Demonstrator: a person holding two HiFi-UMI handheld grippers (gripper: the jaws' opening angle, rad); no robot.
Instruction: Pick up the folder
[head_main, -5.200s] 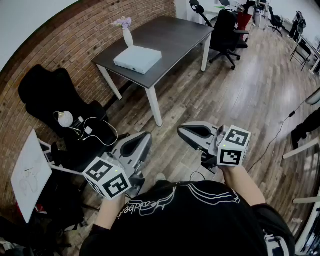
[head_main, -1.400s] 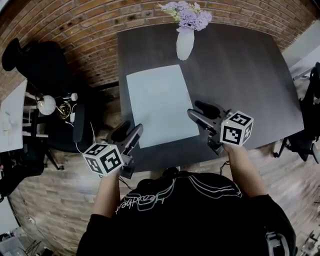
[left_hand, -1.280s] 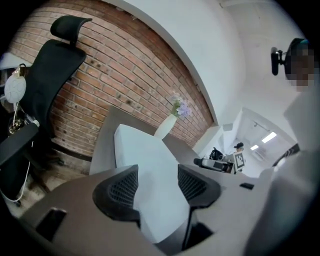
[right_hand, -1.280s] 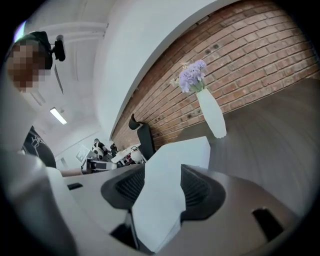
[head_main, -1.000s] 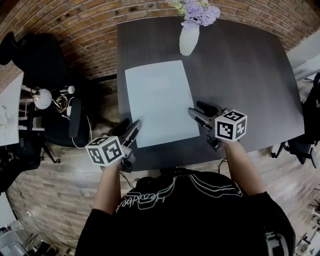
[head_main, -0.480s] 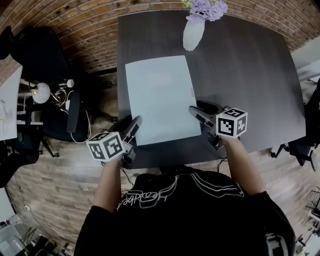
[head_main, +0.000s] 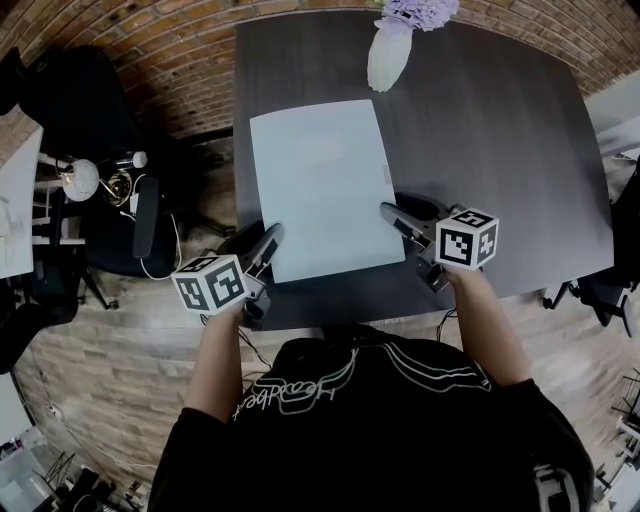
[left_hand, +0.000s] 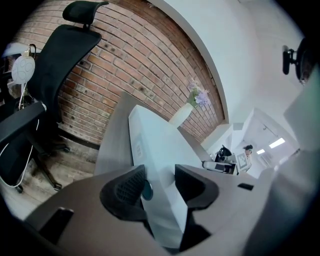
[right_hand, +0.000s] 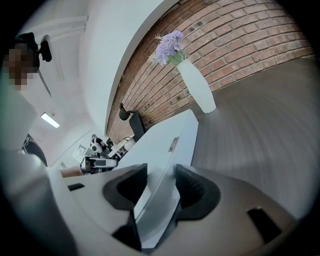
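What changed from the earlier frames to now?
The person walked up to the table; left gripper and right gripper moved onto near corners of the folder and their fingers have just been closing, now gripping it. Folder still lies on the table, vase unmoved.

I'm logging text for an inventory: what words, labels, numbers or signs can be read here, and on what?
Nothing here reads clearly.
The white cursive script on the person's black shirt: seen upside down and warped, not legible.
The small label on the side of the pale blue flat folder: too small and blurred to read.
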